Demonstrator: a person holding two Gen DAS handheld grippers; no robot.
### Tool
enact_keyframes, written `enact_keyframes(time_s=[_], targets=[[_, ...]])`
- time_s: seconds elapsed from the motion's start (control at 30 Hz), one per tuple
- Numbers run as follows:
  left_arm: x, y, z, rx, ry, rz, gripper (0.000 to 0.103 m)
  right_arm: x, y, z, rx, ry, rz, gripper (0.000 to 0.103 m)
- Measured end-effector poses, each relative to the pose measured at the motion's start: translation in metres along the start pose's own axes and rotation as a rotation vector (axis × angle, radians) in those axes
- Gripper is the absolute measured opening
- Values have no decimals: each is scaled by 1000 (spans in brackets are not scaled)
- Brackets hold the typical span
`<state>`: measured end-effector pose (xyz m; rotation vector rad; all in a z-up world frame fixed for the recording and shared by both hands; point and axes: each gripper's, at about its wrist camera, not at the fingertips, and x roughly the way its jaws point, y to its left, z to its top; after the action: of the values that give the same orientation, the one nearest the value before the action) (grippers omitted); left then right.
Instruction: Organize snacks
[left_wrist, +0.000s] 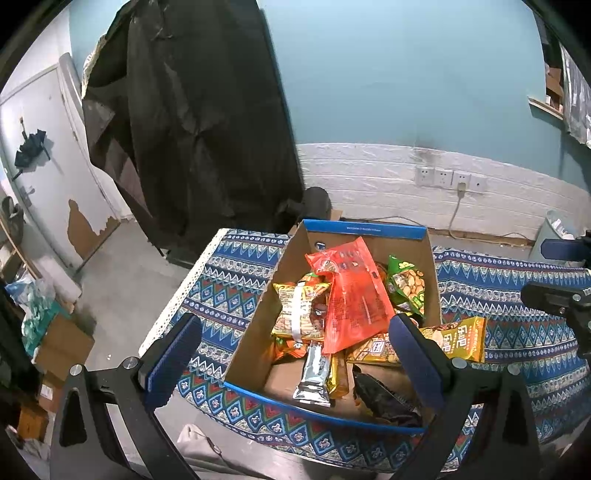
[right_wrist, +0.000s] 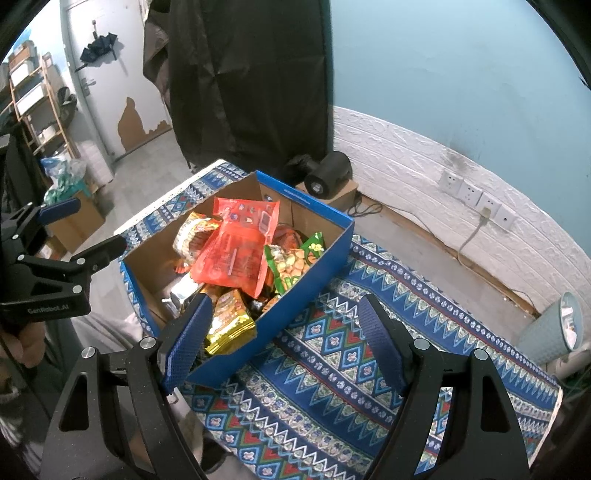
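Right now both tools are spread wide and pinch nothing. Left tool (left_wrist: 295, 354) hangs over the near end of the cardboard box (left_wrist: 255, 321), its blue pads either side of the box, not touching any snack; in the right wrist view it shows at the left edge (right_wrist: 88, 236), partly cut off by the frame, with a bit of the hand (right_wrist: 22, 343) holding it, blurred. Right tool (right_wrist: 284, 343) hangs over the patterned tablecloth (right_wrist: 332, 350) just beside the box's blue outer wall (right_wrist: 295, 295), left pad overlapping the box's near corner in view, contact cannot be told. Box sits on the table toward its left edge, open top, blue rim. Snacks are piled inside: red-orange packet (left_wrist: 351, 295) on top, tilted; green bag of round crackers (left_wrist: 406, 288) against the right wall; yellow-and-white peanut-type bag (left_wrist: 299, 310) at left; silver wrapper (left_wrist: 314, 373) and a gold one (left_wrist: 338, 376) near the front; dark packet (left_wrist: 384, 398) in the front right corner, label unreadable. Yellow packet with large characters (left_wrist: 461, 338) leans over the box's right wall, partly hidden behind the left tool's right pad. Lower snacks are buried, cannot be counted. Behind the table: black hanging cloth (left_wrist: 199, 129), a black cylindrical device (right_wrist: 328, 173) on a small carton, wall sockets (left_wrist: 450, 177) with one cable plugged in. Pale bin (right_wrist: 554, 328) beyond the right edge of the table, contents hard to make out.
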<state>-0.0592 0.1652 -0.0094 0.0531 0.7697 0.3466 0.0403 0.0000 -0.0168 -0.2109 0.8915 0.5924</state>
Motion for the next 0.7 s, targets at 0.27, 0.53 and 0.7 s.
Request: enact_keyframes(time_s=[0.27, 0.53, 0.7], targets=[[0, -1, 1, 5, -1, 7, 102, 0, 0, 1, 1, -2, -1, 80], [0, 0, 1, 3, 3, 8, 102, -1, 0, 1, 2, -5, -1, 80], [3, 0, 1, -3, 18, -8, 102, 0, 1, 2, 3, -5, -2, 80]])
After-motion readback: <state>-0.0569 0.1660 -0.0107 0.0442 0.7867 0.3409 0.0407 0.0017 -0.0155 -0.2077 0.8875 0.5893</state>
